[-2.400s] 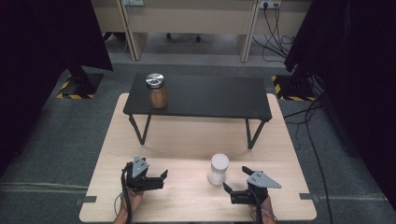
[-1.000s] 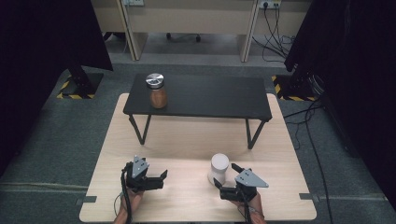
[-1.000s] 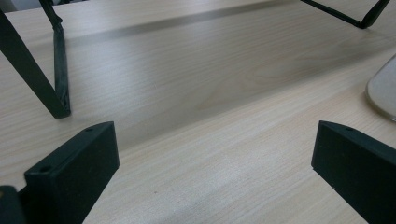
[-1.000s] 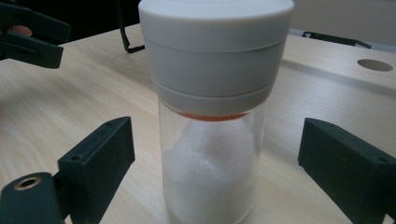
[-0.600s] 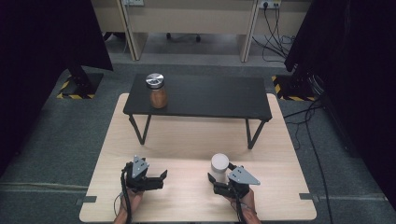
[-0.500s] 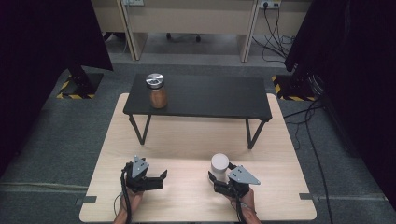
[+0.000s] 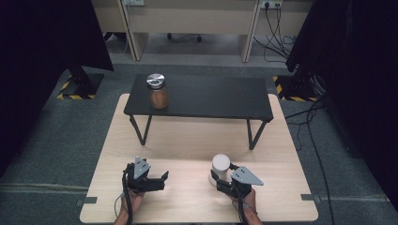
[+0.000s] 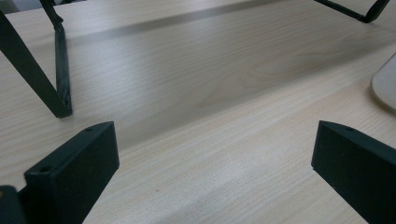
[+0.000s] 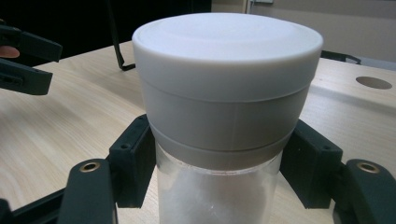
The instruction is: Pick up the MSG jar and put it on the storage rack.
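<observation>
Gripping the clear jar [image 9: 219,196] just under its white lid [image 9: 227,51], the right claw [image 7: 224,180] has just been closing and now presses both pads on the glass. That jar stands upright on the wooden bench [image 7: 187,140], near its front edge, right of centre. Well apart to the left, the left claw [image 7: 162,180] rests low over the bench, jaws wide with nothing between them.
</observation>
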